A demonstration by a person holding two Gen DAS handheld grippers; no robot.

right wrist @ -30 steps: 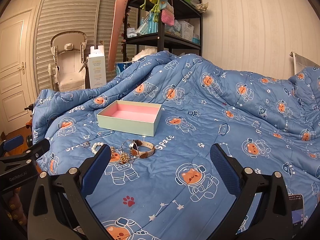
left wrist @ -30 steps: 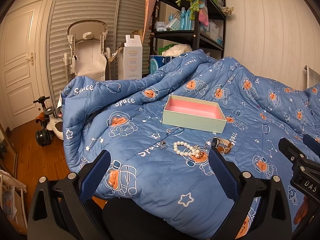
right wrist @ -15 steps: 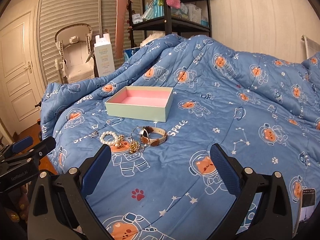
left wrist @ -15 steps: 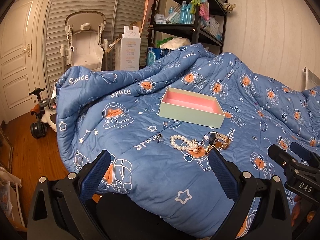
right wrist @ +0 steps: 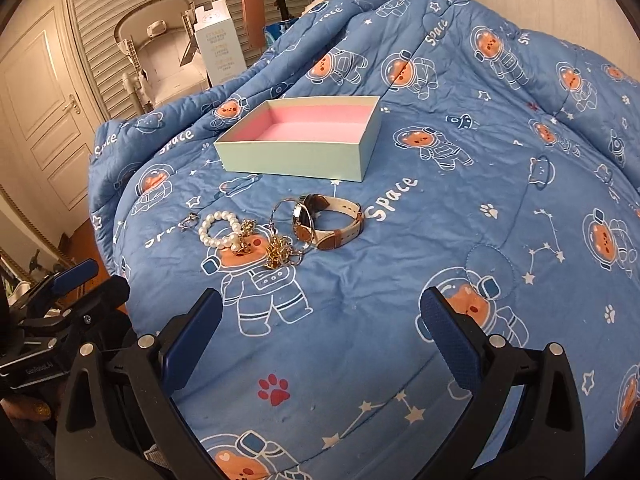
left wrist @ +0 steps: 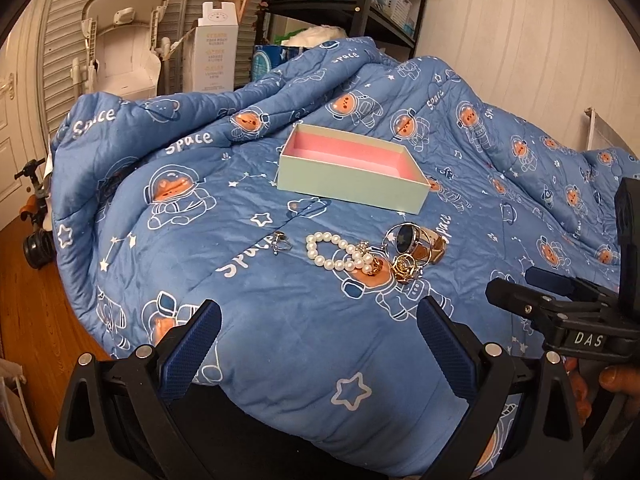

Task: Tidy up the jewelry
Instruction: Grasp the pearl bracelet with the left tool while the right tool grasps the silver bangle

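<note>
Crosswise, pink-lined box [left wrist: 352,178], long axis left-right, beyond the jewelry [left wrist: 372,252].

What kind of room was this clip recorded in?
Most likely a home bedroom, perhaps a child's: the jewelry lies on a bed under a space-print quilt, with a cluttered storage shelf and a baby seat against louvered closet doors behind it.

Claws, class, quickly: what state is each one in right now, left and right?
Left claw: open, holding nothing, above the quilt.
Right claw: open, holding nothing, short of the watch.
</note>
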